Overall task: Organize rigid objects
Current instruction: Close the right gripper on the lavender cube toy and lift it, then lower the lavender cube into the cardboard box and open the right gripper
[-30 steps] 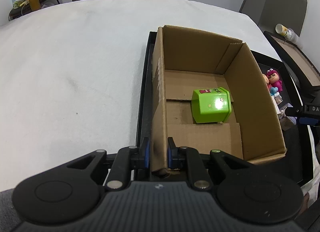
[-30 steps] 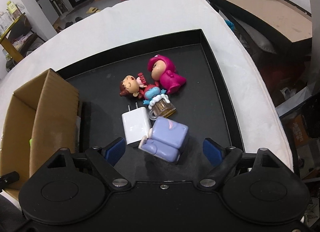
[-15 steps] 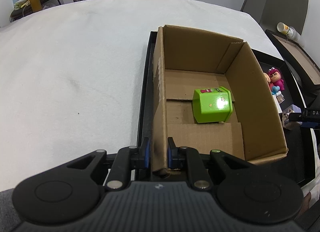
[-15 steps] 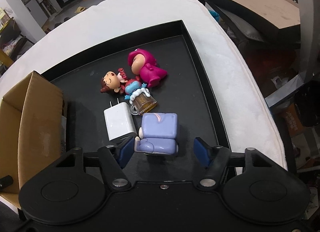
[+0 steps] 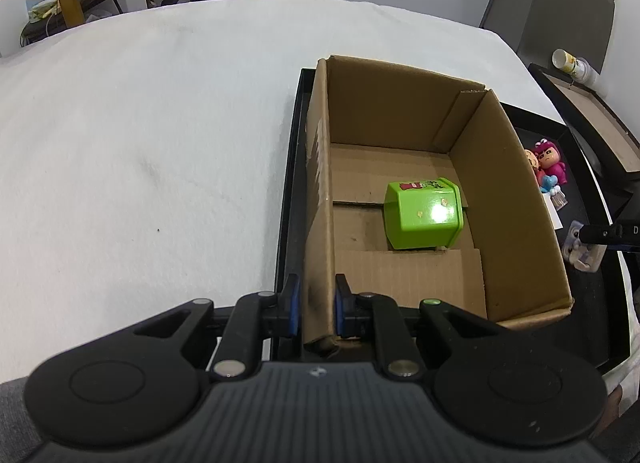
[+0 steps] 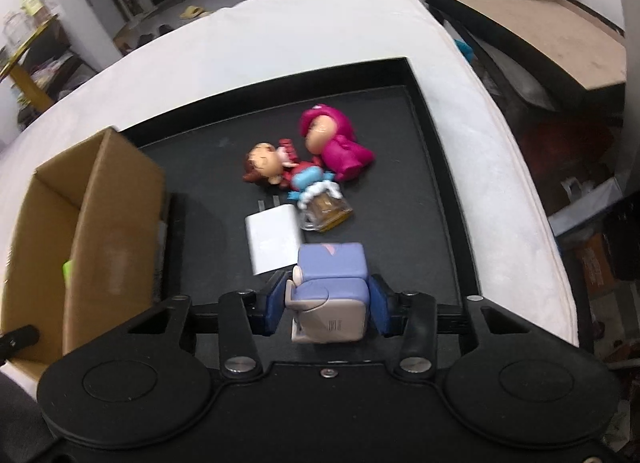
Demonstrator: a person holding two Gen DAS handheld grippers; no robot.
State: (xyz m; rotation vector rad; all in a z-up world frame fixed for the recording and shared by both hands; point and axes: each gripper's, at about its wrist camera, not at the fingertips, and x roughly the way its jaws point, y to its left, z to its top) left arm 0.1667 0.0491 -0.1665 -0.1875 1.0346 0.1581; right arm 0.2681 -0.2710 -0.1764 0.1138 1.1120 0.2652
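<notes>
Under both tongs lies a white surface bearing a black tray; the left tongs are clamped on the near wall of a cardboard box, steadying it, a green tub inside ahead of them; the right tongs are closing on a lilac toy, pads at its sides; beyond it lie a charger and dolls; picking is in hand; next, I judge, lift clear and carry left over the box.
</notes>
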